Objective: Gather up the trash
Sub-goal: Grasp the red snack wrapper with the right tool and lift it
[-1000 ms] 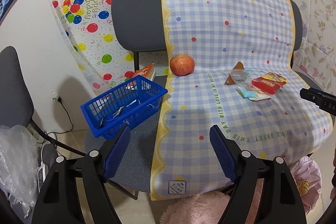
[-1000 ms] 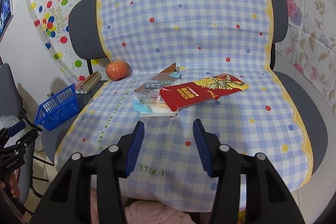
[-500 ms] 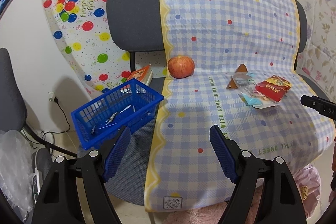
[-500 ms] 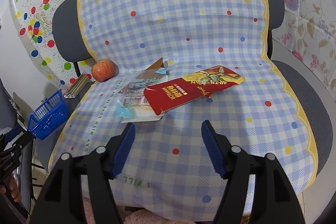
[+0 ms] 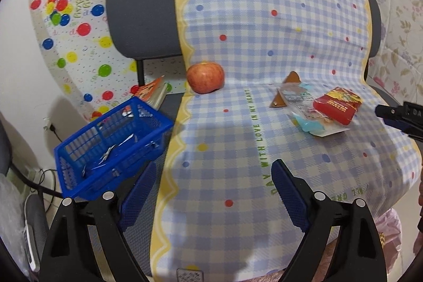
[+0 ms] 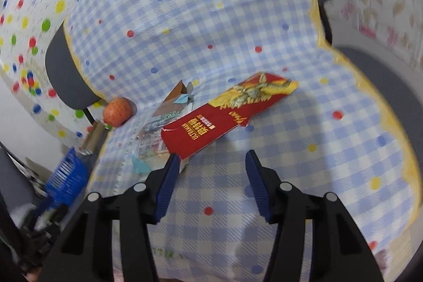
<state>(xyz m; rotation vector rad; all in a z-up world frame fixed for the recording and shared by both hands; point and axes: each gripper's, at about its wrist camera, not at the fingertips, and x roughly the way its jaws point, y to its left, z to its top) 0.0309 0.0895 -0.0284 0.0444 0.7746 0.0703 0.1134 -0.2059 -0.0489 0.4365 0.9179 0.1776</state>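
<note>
A red and yellow wrapper (image 6: 227, 115) lies on the checked cloth (image 6: 304, 123) on the chair seat, on top of clear and light blue wrappers (image 6: 153, 147) and next to a brown paper scrap (image 6: 174, 97). My right gripper (image 6: 210, 160) is open and empty, its fingertips just short of the red wrapper's near end. In the left wrist view the red wrapper (image 5: 337, 103) lies at the right. My left gripper (image 5: 214, 176) is open and empty over the seat's front left. A blue basket (image 5: 111, 147) stands at the seat's left edge.
An apple (image 5: 205, 77) sits at the back of the seat near the backrest. An orange packet (image 5: 152, 91) lies behind the basket. The basket holds small silvery scraps (image 5: 116, 149). Another chair (image 5: 5, 144) and cables stand at the far left. Balloon-print sheet covers the wall.
My right gripper has moved forward and tilted, closing in on the red wrapper. My left gripper has shifted slightly left and closer to the seat. Nothing was picked up.
</note>
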